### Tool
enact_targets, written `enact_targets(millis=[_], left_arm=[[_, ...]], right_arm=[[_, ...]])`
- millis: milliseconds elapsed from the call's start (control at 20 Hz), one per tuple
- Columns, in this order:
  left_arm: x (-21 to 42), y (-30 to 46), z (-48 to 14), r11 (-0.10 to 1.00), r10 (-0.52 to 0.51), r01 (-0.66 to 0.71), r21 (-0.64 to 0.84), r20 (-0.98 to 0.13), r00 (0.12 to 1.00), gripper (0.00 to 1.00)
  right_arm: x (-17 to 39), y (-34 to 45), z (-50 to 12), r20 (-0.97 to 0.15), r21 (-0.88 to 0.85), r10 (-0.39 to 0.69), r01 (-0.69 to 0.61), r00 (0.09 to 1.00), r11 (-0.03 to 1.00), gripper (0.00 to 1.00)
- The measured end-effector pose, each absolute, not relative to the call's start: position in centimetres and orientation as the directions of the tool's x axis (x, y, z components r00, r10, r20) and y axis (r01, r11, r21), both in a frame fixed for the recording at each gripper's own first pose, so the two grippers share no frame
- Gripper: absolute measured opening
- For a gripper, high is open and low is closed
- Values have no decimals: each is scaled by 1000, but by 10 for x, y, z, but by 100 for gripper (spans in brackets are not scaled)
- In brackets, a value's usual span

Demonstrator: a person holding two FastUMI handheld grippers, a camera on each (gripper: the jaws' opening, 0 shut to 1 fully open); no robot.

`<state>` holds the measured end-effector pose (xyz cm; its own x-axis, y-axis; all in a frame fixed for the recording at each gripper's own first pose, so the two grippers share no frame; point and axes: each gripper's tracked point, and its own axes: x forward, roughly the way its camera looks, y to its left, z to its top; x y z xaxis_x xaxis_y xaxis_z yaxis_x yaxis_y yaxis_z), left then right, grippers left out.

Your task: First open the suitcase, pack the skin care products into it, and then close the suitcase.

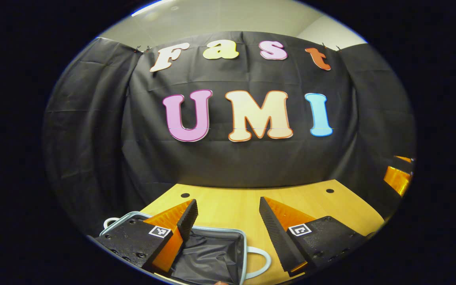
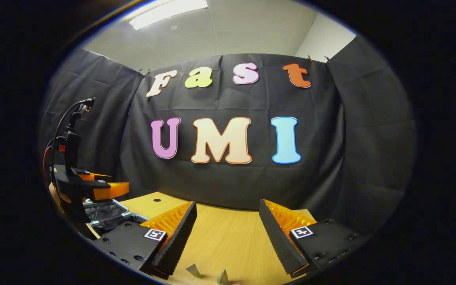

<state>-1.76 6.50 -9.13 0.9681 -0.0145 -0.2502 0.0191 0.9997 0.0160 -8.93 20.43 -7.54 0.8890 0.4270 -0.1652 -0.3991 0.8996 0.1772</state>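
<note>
- Left gripper (image 1: 228, 221): jaws apart, empty, above the open suitcase (image 1: 212, 249) on the desk (image 1: 228, 206).
- Right gripper (image 2: 228, 225): jaws apart, empty, over bare desk.
- Risk: a descending finger may catch the suitcase rim and shove it aside.

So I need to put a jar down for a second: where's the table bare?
Bare wood runs from the open suitcase back to the black cloth wall, and ahead of the right tongs on the table. It is crowded at the suitcase under the left tongs, and by two small scraps near the right tongs.
</note>
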Motion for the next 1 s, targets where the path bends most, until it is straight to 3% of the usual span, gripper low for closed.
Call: enact_targets(millis=[200, 650, 750, 1000], left_arm=[[-34, 19, -117, 996, -85, 88, -4, -311, 947, 95], [-59, -78, -174, 959, -275, 279, -54, -431, 860, 92], [-67, -95, -193, 951, -296, 302, -63, -465, 834, 96], [-86, -124, -236, 935, -342, 337, -112, -534, 773, 93]], right_arm=[[-93, 190, -81, -168, 186, 438, -408, 883, 894, 98], [-100, 159, -95, -198, 175, 437, -407, 877, 896, 98], [-102, 150, -101, -210, 168, 434, -405, 876, 899, 98], [-104, 136, -115, -250, 155, 422, -395, 871, 906, 98]])
